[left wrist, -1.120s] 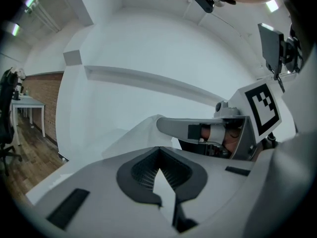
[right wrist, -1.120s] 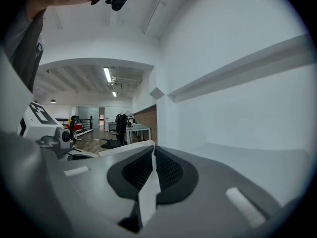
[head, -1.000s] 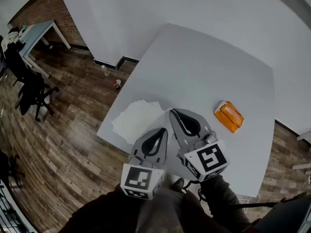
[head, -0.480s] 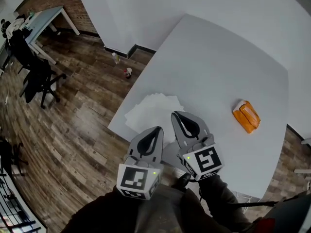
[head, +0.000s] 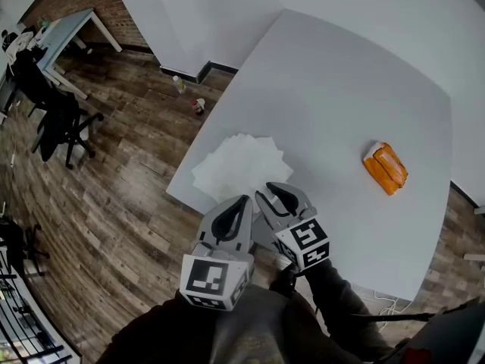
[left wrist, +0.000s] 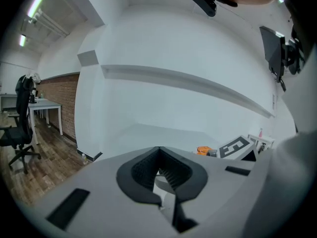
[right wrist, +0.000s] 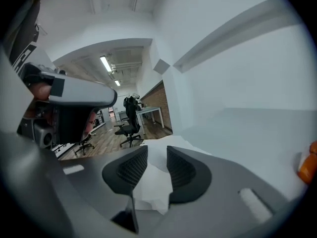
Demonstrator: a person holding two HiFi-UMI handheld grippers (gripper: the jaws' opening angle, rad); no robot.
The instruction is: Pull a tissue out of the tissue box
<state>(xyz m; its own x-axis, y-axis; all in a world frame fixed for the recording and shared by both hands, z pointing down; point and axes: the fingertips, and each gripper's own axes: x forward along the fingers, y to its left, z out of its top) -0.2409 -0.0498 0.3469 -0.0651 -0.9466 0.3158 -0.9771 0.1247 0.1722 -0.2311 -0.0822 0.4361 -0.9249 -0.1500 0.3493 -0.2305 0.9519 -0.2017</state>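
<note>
An orange tissue pack [head: 386,167] lies on the white table [head: 333,89] at the right. A pile of loose white tissues [head: 239,165] sits at the table's near-left corner. My right gripper [head: 274,192] hangs low over the near edge of that pile, its jaws opening. In the right gripper view a white tissue [right wrist: 153,182] shows between the parted jaws of the right gripper [right wrist: 157,152], and the pads do not press on it. My left gripper [head: 241,201] is just left of it, shut, with nothing seen in it. The pack [left wrist: 204,150] shows small beyond the left gripper [left wrist: 158,150].
The table's left edge drops to a wood floor, where two small bottles [head: 189,97] stand. Black office chairs [head: 57,120] and a desk [head: 61,32] are at the far left. White walls bound the table's far sides.
My right gripper has sunk towards the table by the tissue pile and its jaws have parted. The left gripper has shifted a little lower beside it.
</note>
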